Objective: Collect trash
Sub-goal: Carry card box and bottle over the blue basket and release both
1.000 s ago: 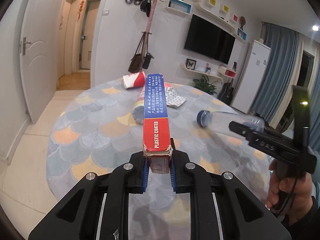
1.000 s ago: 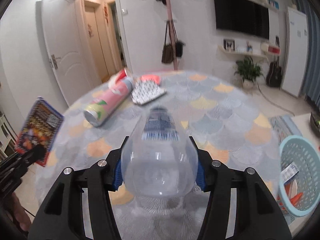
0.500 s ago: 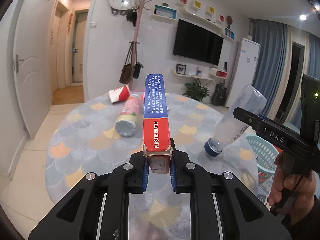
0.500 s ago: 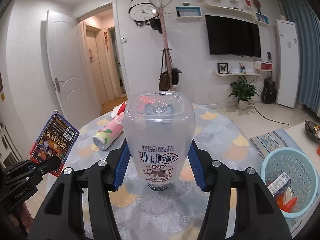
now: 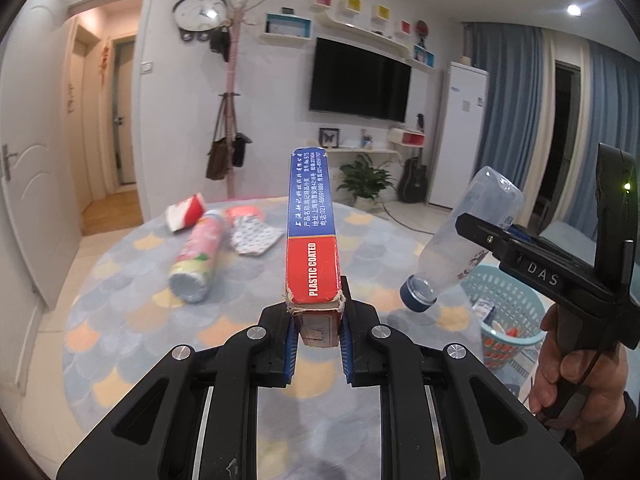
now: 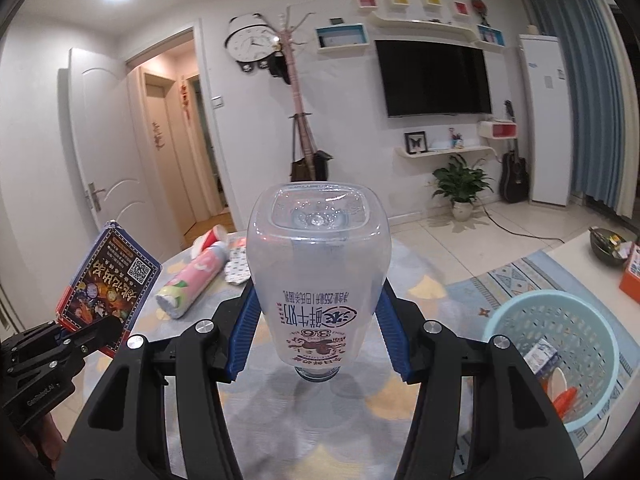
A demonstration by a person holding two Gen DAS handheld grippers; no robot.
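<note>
Two grips are loaded: the left gripper (image 5: 316, 340) is clamped on a flat red-and-blue cardboard box (image 5: 313, 236), the right gripper (image 6: 316, 336) on an inverted clear plastic milk bottle (image 6: 318, 280). Transport seems underway; release over the perforated light-blue plastic basket (image 6: 560, 344), at four o'clock, is judged next. A pink can (image 5: 200, 256) lies at ten o'clock on the scale-patterned table (image 5: 120, 360).

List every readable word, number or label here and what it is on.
"PLASTIC COATED": box, red part.
"DAS": right claw.
"3.6": bottle label, upside down; Chinese text around it too distorted to quote.
Box's blue part: Chinese print, too small.
Left claw body: too small.
</note>
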